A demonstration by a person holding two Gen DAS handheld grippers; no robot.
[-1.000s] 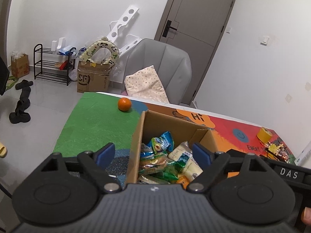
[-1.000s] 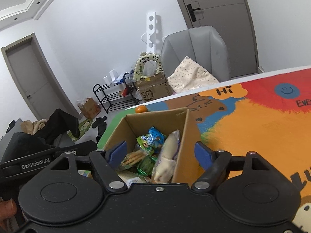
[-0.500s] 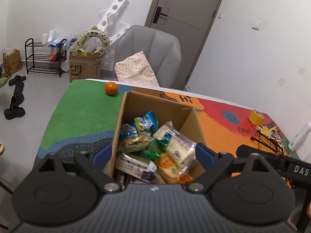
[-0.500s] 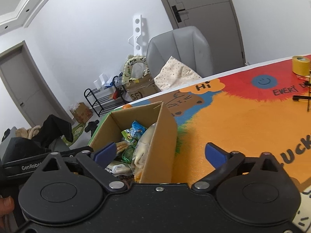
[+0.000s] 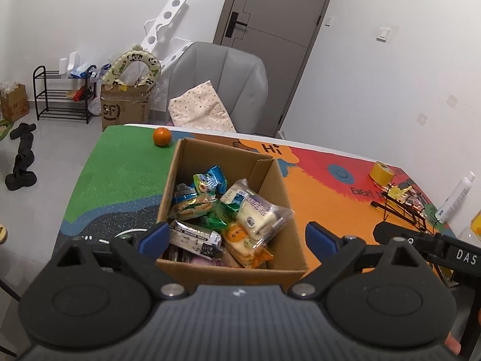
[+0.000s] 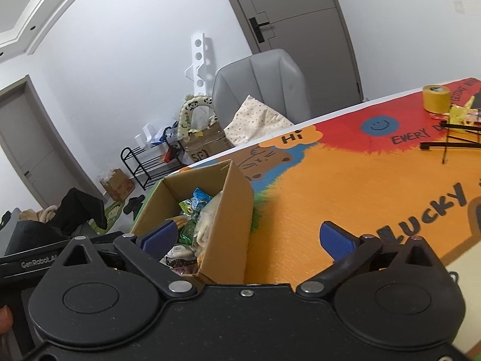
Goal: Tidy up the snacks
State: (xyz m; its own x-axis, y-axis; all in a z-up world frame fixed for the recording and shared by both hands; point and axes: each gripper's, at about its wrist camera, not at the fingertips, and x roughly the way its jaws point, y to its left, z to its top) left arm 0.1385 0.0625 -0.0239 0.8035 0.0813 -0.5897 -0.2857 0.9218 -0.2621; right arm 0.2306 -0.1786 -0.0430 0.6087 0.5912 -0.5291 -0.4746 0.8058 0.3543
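A cardboard box (image 5: 288, 198) stands on the worktop (image 5: 120, 174), with snack packets (image 5: 255, 213) piled inside it. Behind the box, near the far edge, lies an orange (image 5: 162, 136). Well to the right sit a tape roll (image 5: 381, 173) and a wire rack (image 5: 402, 207). Beyond the worktop stands a chair (image 5: 222, 81) with a cushion (image 5: 200, 111) on it.

The left tool (image 5: 234, 236) has a dark grey ribbed housing, with a small pale mark at twelve o'clock on its top edge. Two black arms rise from round black discs, each with a silver screw, and end in blue fingers (image 5: 154, 236). The right tool (image 6: 248, 237) is speckled black, with the same round discs, silver screws and blue ribbed fingers (image 6: 336, 240). White lettering reads "DAS" on one side bar and "GenRobot.AI" on the other.
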